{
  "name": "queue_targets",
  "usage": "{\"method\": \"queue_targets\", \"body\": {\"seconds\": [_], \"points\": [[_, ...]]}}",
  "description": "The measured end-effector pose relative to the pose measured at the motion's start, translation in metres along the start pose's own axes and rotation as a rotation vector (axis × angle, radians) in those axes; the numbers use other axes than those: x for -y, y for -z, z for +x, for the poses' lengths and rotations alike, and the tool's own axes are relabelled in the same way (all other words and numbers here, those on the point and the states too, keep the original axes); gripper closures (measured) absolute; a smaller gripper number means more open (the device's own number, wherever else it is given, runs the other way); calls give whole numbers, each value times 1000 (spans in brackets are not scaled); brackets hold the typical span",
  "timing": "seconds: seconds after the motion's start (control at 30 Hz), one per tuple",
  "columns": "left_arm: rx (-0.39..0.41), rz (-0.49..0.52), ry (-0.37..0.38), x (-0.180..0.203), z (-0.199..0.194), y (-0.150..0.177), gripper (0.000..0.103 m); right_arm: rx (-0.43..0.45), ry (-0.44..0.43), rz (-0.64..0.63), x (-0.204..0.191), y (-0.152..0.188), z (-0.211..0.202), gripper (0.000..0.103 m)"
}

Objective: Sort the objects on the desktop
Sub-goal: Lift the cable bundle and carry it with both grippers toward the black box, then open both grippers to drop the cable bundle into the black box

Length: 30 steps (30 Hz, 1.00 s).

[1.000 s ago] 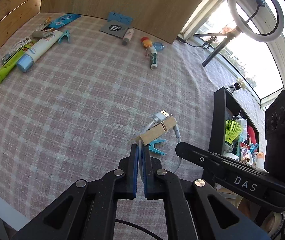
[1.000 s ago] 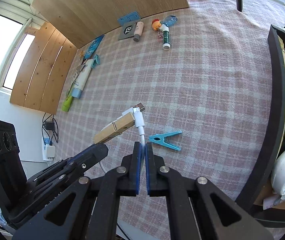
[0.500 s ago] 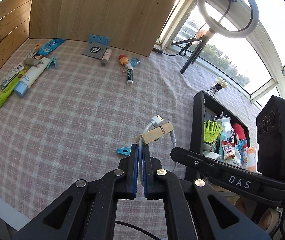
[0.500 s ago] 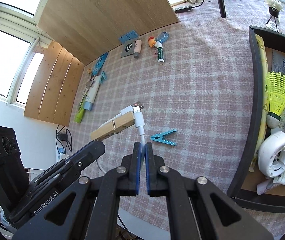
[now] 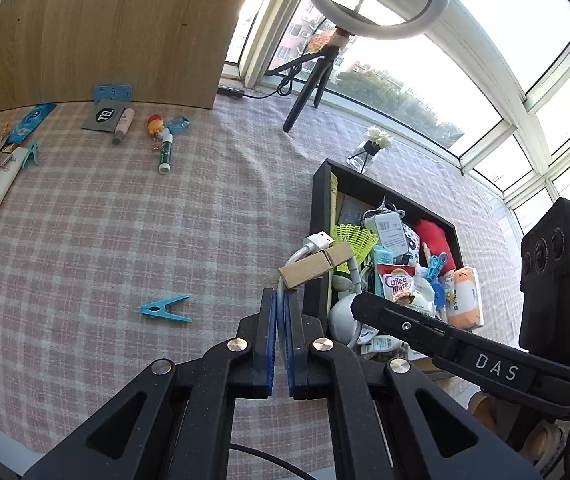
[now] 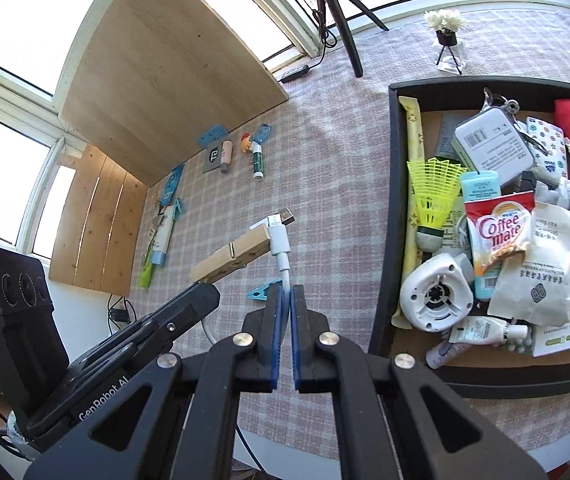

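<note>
left wrist: smooth white cable (image 5: 285, 300), wooden clothespin (image 5: 317, 266).

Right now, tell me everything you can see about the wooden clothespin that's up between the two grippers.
The wooden clothespin is a pale, plain wood peg with a thin metal spring around its middle. It is off the tablecloth, tilted, its jaw end clamped on a white USB cable just below the metal plug. Both the left gripper and the right gripper are shut on the cable below it; neither visibly touches the wood. In the left wrist view its jaw end overlaps the edge of the black tray.
</note>
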<state>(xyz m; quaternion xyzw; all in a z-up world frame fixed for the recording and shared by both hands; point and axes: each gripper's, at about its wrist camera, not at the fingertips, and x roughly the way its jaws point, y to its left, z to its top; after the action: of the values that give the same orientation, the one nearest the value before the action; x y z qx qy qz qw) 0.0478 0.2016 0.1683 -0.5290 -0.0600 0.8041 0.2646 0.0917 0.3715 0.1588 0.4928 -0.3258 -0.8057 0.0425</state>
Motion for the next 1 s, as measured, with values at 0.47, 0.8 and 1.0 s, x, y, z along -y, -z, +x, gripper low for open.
{"method": "queue_targets", "body": {"seconds": [0.47,0.8,1.0], "points": [[-75,235,105,132,41,9,99,176,113,167,96,17,-98,98],[-65,244,27,143,54,12,58,234,213,216,136,27,-132,60],[-60,204,-18,120,51,10,59,201,200,184,131,21,-119,60]]}}
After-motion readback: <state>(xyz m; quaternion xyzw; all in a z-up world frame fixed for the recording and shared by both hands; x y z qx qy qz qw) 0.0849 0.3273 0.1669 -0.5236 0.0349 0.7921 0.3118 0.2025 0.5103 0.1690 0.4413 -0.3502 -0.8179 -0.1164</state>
